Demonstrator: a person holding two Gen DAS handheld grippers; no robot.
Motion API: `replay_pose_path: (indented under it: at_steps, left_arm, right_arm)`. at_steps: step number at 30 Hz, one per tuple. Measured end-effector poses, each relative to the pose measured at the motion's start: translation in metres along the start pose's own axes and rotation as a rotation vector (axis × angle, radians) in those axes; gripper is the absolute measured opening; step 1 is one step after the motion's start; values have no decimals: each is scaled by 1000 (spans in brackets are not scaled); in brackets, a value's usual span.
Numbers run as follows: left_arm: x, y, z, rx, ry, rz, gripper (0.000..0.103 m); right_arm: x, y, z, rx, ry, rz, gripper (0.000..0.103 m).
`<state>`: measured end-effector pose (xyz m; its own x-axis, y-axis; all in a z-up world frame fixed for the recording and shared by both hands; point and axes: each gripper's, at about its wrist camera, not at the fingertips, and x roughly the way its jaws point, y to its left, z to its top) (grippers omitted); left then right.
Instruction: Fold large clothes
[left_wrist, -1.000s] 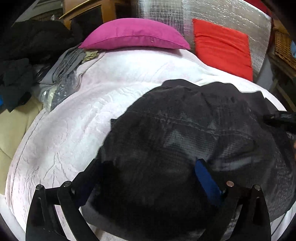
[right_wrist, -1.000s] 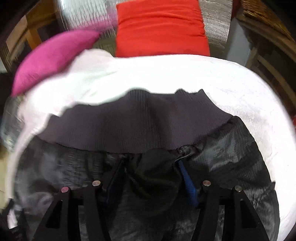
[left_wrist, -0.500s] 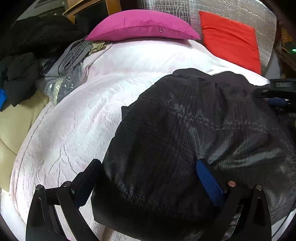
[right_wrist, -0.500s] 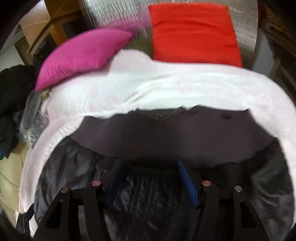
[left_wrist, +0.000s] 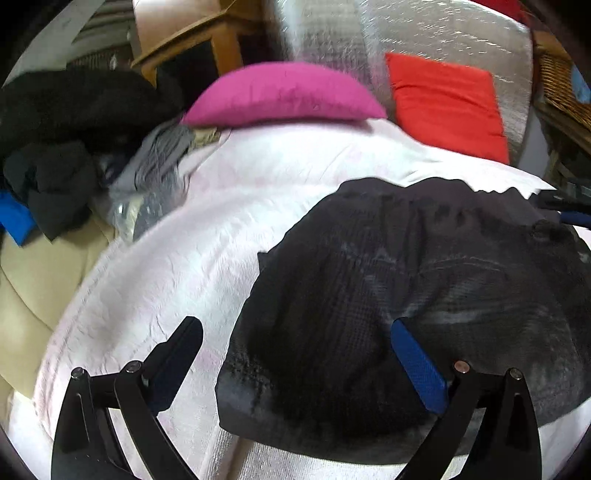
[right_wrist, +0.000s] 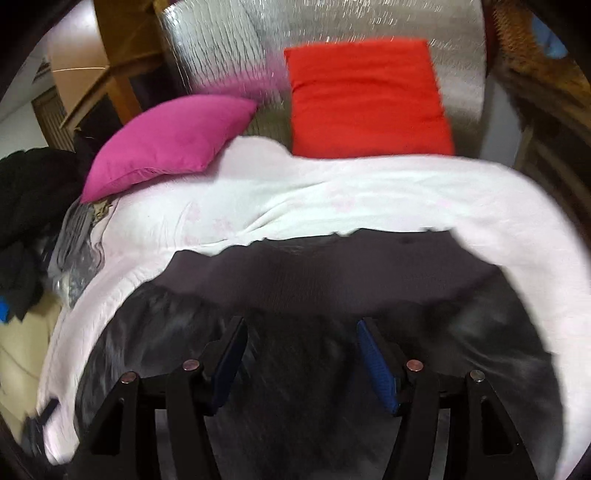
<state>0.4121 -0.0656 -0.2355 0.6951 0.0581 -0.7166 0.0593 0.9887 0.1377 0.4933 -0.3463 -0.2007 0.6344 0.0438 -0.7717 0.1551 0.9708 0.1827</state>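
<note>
Slippage is the main worry here — the dark jacket (left_wrist: 424, 295) is lying bunched on the white bedspread (left_wrist: 155, 280), folded into a rounded heap near the front edge of the bed, and nothing is pinning it in that shape. The left gripper (left_wrist: 295, 332) is hanging over the heap's left end with its jaws spread wide; one finger is sitting over bare bedspread, the other over the shiny fabric, and neither pad is pressing on cloth. The right gripper (right_wrist: 301, 350) is likewise parted above the jacket, just short of the ribbed hem band (right_wrist: 332, 269) — its jaws have just been opening a little, and no fabric is caught between them. Being slick, the shell fabric is likely wanting to spring back or slide off itself, so the fold may be loosening while both tools are free of it. A second risk is a shallow grab: if either tool is closing on only the top layer, the layers underneath are probably going to stay behind and the fold will skew. The jacket is also lying close to the bed's front edge, so a careless tug toward the person could be dragging it over. The right-wrist view is blurred, so finer creases there are hard to judge.
</note>
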Motion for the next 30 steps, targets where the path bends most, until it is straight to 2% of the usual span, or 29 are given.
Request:
replay_pose_path:
  at_steps: [4, 6, 9, 11, 12, 15, 18, 20, 24, 30]
  left_arm:
    - [0, -16, -10, 70, 24, -25, 102]
    - [5, -24, -15, 102, 38, -13, 102]
    - [13, -30, -20, 128, 64, 8, 102]
    - [14, -28, -20, 111, 77, 6, 102]
    - [12, -28, -20, 106, 79, 10, 102]
    - [4, -30, -20, 107, 61, 19, 101]
    - [-6, -32, -19, 105, 30, 5, 101]
    - [-12, -32, -19, 101, 6, -2, 101]
    - [-20, -34, -16, 107, -47, -3, 101]
    - [-25, -29, -10, 80, -94, -18, 101]
  right_arm:
    - [-48, -32, -35, 30, -35, -44, 64]
    - [-63, -49, -60, 45, -41, -90, 64]
    - [-58, -74, -92, 77, 19, -139, 64]
    - [-43, -90, -106, 116, 83, -127, 64]
    - [-41, -96, -111, 133, 77, -104, 64]
    - [-50, -97, -109, 149, 51, -76, 65]
    - [-66, -100, -105, 175, -4, 15, 65]
    - [-73, -102, -103, 173, -28, 41, 65]
    - [-77, -98, -100, 141, -63, 44, 65]
    - [-79, -111, -100, 183, -89, 55, 64]
